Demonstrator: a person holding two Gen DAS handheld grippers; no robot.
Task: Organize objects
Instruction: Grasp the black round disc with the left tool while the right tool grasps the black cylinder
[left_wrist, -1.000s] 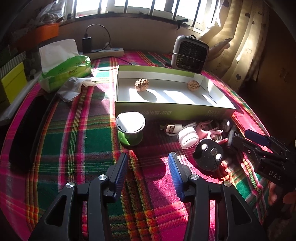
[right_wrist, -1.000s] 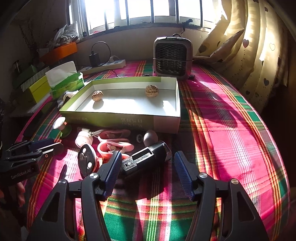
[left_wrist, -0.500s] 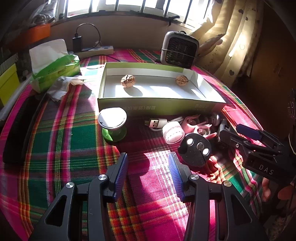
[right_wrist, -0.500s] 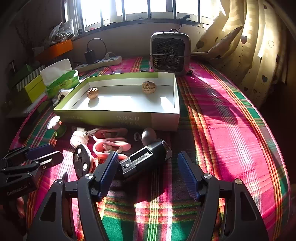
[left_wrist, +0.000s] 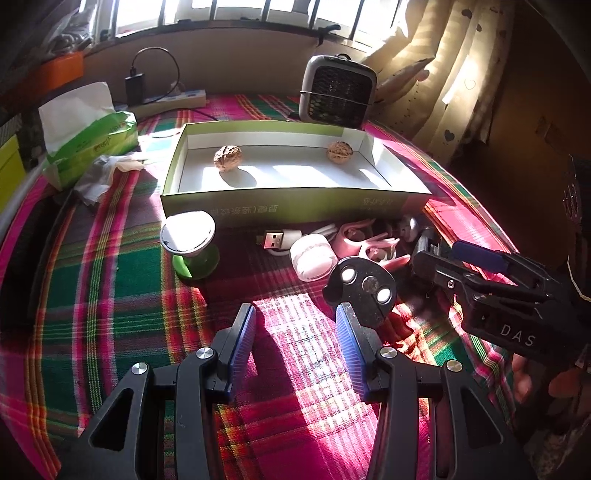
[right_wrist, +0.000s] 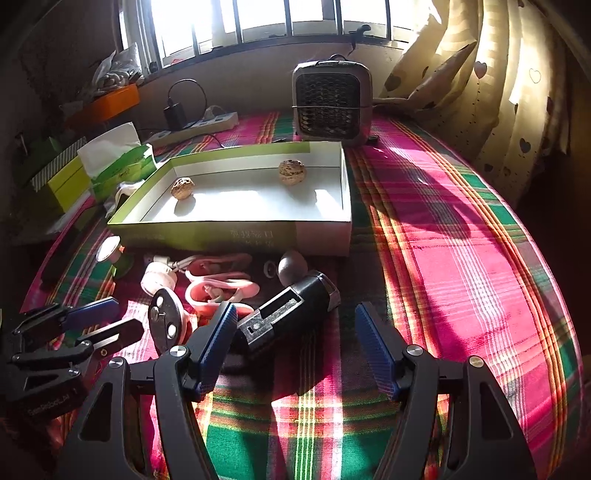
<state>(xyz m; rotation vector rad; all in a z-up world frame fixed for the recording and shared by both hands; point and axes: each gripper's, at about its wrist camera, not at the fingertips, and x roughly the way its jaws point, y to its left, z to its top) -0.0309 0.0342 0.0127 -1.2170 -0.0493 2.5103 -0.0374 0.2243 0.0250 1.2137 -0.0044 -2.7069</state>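
A: Objects first, from the tools outward: where are the grippers?

B: Right gripper (right_wrist: 295, 332) hangs low over the plaid tablecloth (right_wrist: 461, 277), its blue pads spread wide with nothing between them. A black cylindrical device (right_wrist: 291, 310) lies just ahead of its left pad (right_wrist: 218, 336), tilted, metal end pointing toward the box.

A: And the other one?

B: Left gripper (left_wrist: 295, 332) is also released, jaws apart over a sunlit patch of cloth. A black round disc (left_wrist: 364, 286) with two white spots sits touching the tip of its right pad (left_wrist: 349, 339), outside the gap.

A: What lies beyond?

B: A loose cluster: a white round cap (left_wrist: 314, 254), a pink strap (right_wrist: 218, 286), a white USB cable (left_wrist: 275, 240), and a small grey egg-shaped thing (right_wrist: 291, 264) just beside the box wall. To the left, a green-based stand with a white top (left_wrist: 190, 238) touches the box front.

A: The box itself?

B: A shallow green and white box (left_wrist: 295, 201), open on top, holds two walnuts, well apart: one at the left (left_wrist: 227, 158), one at the far right (left_wrist: 340, 151).

A: Behind it?

B: A small grey heater (right_wrist: 330, 105), a green tissue pack (left_wrist: 90, 144), a power strip (right_wrist: 199, 123) and curtains (right_wrist: 498, 92) by the window.
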